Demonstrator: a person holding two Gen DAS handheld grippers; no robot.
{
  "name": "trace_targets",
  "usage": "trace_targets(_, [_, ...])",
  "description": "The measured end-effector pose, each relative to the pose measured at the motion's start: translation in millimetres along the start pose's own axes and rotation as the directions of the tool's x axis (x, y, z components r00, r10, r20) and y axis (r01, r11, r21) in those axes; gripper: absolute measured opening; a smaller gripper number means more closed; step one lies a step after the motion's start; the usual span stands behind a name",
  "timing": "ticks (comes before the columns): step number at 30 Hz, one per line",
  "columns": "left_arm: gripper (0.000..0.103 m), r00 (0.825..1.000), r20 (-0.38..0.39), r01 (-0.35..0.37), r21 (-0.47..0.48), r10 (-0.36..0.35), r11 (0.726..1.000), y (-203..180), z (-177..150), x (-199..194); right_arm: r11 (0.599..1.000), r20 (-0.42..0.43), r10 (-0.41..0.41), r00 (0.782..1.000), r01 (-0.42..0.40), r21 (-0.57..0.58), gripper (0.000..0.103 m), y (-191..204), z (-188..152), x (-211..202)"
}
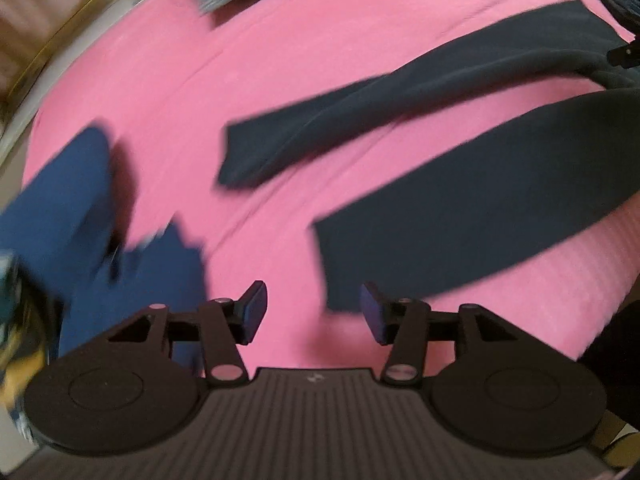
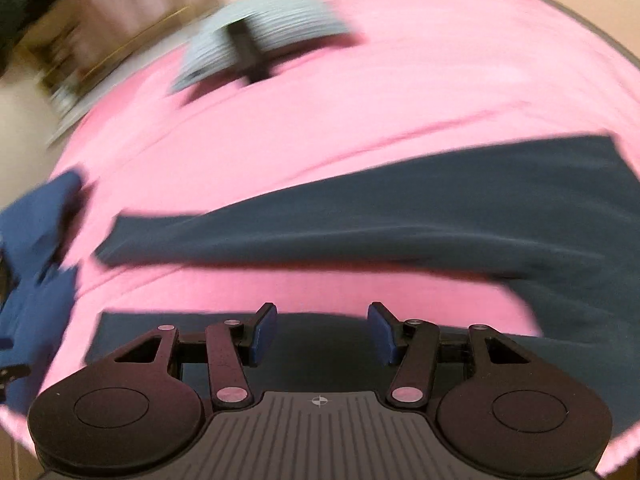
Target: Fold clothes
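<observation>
Dark navy trousers (image 1: 460,168) lie spread on a pink sheet (image 1: 280,60), both legs pointing left; they also show in the right wrist view (image 2: 400,224). My left gripper (image 1: 314,312) is open and empty, hovering above the sheet just left of the nearer leg's hem (image 1: 340,264). My right gripper (image 2: 322,332) is open and empty, hovering over the nearer leg (image 2: 320,336). Both views are motion-blurred.
A blue garment (image 1: 80,216) lies crumpled at the left, also in the right wrist view (image 2: 36,248). A folded grey striped item (image 2: 260,36) sits at the far side of the sheet. The bed's edge and floor run along the left.
</observation>
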State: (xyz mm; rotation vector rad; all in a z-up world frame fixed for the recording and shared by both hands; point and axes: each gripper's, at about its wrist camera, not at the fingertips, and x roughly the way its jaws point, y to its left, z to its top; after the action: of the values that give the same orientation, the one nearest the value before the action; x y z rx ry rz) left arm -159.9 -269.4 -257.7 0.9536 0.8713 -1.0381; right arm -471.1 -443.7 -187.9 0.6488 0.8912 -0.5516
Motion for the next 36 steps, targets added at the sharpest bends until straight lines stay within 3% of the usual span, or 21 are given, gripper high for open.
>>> trace_targets(4, [0.058, 1.0, 0.0, 0.0, -0.069, 0.0, 0.998, 29, -51, -7, 0.994, -0.058, 0.042, 0.997, -0.048, -0.1, 0.056, 56, -9, 24])
trace_targets(7, [0.059, 0.999, 0.015, 0.046, -0.119, -0.045, 0.992, 40, -71, 2, 0.988, -0.084, 0.045, 0.995, -0.057, -0.143, 0.084, 83, -18, 37])
trace_targets(8, [0.059, 0.997, 0.024, 0.075, -0.135, -0.073, 0.988, 40, -68, 11, 0.987, -0.087, 0.043, 0.995, -0.056, -0.153, 0.088, 87, -21, 40])
trace_targets(13, [0.064, 0.981, 0.074, 0.191, -0.196, -0.18, 0.962, 31, -56, 54, 0.983, -0.12, -0.012, 0.993, -0.01, -0.186, 0.088, 88, -50, 37])
trace_targets(16, [0.062, 0.975, 0.034, 0.223, -0.222, -0.221, 0.949, 28, -45, 92, 0.99, -0.138, -0.079, 0.987, 0.061, -0.13, 0.088, 63, -62, 27])
trace_targets(17, [0.054, 0.974, 0.023, 0.227, -0.224, -0.228, 0.948, 27, -43, 99, 0.992, -0.143, -0.095, 0.985, 0.081, -0.101, 0.088, 54, -65, 23])
trace_targets(18, [0.034, 0.973, 0.019, 0.23, -0.221, -0.231, 0.948, 26, -43, 101, 0.993, -0.146, -0.108, 0.983, 0.1, -0.066, 0.088, 44, -68, 19])
trace_targets(20, [0.014, 0.971, 0.02, 0.235, -0.221, -0.237, 0.946, 25, -46, 96, 0.992, -0.155, -0.128, 0.98, 0.127, -0.011, 0.088, 27, -71, 11])
trace_targets(22, [0.014, 0.97, 0.043, 0.241, -0.238, -0.238, 0.941, 29, -53, 72, 0.989, -0.166, -0.137, 0.977, 0.143, 0.024, 0.088, 15, -73, 5])
trace_targets(25, [0.014, 0.97, 0.016, 0.238, -0.256, -0.242, 0.937, 31, -74, 27, 0.985, -0.183, -0.147, 0.972, 0.162, 0.067, 0.088, -2, -76, -3])
trace_targets(28, [0.014, 0.963, -0.08, 0.229, -0.268, -0.258, 0.936, 24, -102, 2, 0.986, -0.213, -0.137, 0.967, 0.153, 0.06, 0.088, -9, -80, 1])
trace_targets(31, [0.015, 0.946, -0.177, 0.219, -0.263, -0.271, 0.94, 8, -125, 10, 0.987, -0.245, -0.128, 0.961, 0.148, 0.066, 0.088, -15, -89, 5])
trace_targets(36, [0.018, 0.944, -0.245, 0.153, -0.263, -0.219, 0.953, -4, -127, 29, 0.986, -0.261, -0.128, 0.957, 0.151, 0.069, 0.088, -21, -97, 3])
